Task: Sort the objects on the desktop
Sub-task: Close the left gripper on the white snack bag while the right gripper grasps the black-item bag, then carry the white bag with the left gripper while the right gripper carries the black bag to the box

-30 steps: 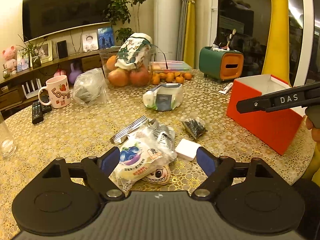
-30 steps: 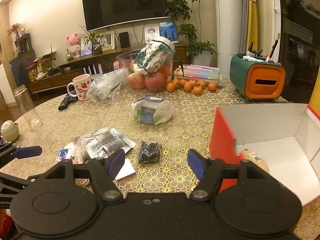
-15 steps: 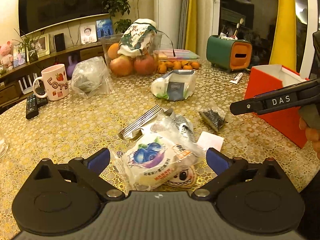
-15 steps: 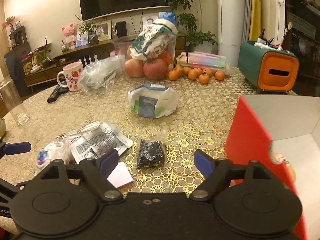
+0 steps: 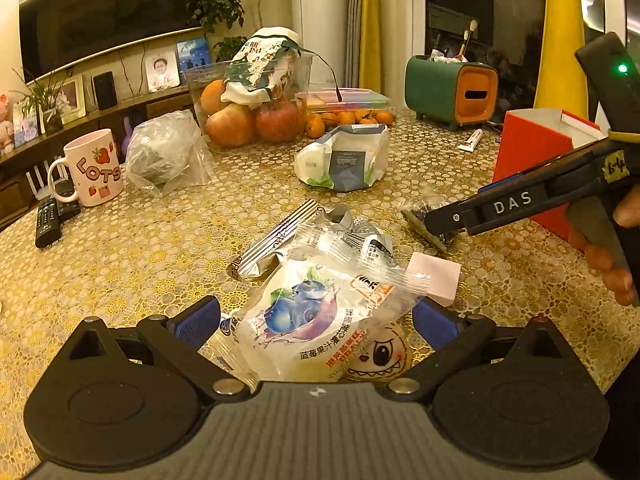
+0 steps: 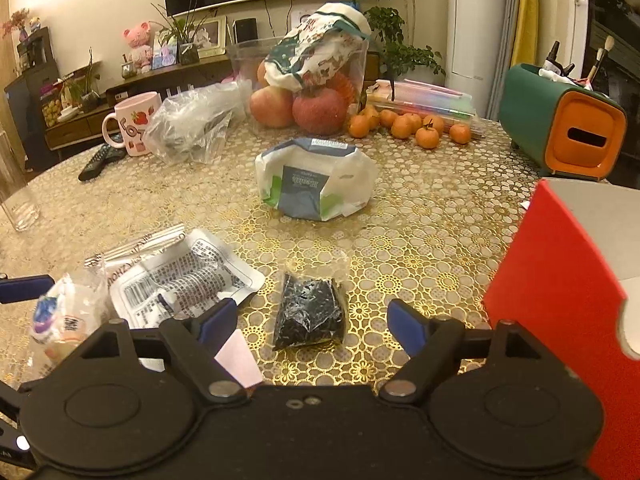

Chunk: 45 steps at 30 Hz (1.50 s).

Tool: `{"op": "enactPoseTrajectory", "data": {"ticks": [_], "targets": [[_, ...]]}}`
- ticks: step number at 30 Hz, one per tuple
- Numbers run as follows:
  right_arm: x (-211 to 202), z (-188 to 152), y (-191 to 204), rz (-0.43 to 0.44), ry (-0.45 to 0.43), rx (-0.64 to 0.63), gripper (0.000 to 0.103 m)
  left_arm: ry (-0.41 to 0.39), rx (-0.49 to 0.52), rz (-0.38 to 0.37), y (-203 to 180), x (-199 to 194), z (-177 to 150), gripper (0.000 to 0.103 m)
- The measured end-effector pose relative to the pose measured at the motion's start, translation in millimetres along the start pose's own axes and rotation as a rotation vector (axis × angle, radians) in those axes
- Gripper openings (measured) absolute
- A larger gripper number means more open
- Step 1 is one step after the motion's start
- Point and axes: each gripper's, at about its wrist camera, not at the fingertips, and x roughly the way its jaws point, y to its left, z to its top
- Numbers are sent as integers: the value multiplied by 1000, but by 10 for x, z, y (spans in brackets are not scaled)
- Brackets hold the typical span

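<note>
- The left gripper point(image 5: 316, 318) has its blue-padded fingers point(image 5: 198, 320) spread wide, one on each side of the blueberry snack packet point(image 5: 316, 312); the pads stand clear of the wrapper and grip nothing.
- The right gripper point(image 6: 312, 322) is just as wide apart, its fingers point(image 6: 408, 326) either side of the small black packet point(image 6: 310, 312), which lies flat on the gold tablecloth point(image 6: 420, 216), unheld.
- Taking the red box point(image 6: 556, 320) as the marker: the black packet lies just to its left, near its red wall but apart from it.
- Further left of the box, past the black packet, sits a printed white sachet point(image 6: 188, 280), with a silver striped wrapper point(image 5: 276, 240) beside it and the blueberry packet overlapping both.
- A pale pink square pad point(image 5: 434, 278) rests between the blueberry packet and the black packet.
- A round cartoon-face snack point(image 5: 380, 356) peeks out from under the blueberry packet.
- Beyond the box, toward the middle of the table, a white and grey bag point(image 6: 316, 180) stands alone.
- Behind that are apples point(image 6: 320, 110) and a row of tangerines point(image 6: 408, 124).
</note>
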Motion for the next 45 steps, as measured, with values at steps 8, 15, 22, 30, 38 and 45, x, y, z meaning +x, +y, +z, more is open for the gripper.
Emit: {"op": "enactPoseTrajectory", "data": {"ticks": [8,15,22,30,38,45], "targets": [[191,-9,-25,-22,30,4,74,-13,24,19,-34,23,-11,100],[245,-30,2,-26,52,-7,63,-18,26,32,-36,-6,-10,81],[224,-13,-1,-18,60,-11,46,-11,18,45,-44,-31,3,73],[158,-6,-18,-19,44,-4,32,-4,0,50,-56,-56,24,66],[-39,-5,-73,0,23,37,29,-7,-12,56,-66,-117,57,60],[-342,-55,-78,34,1,61,29,-9,-28,76,-103,-237,96,60]]}}
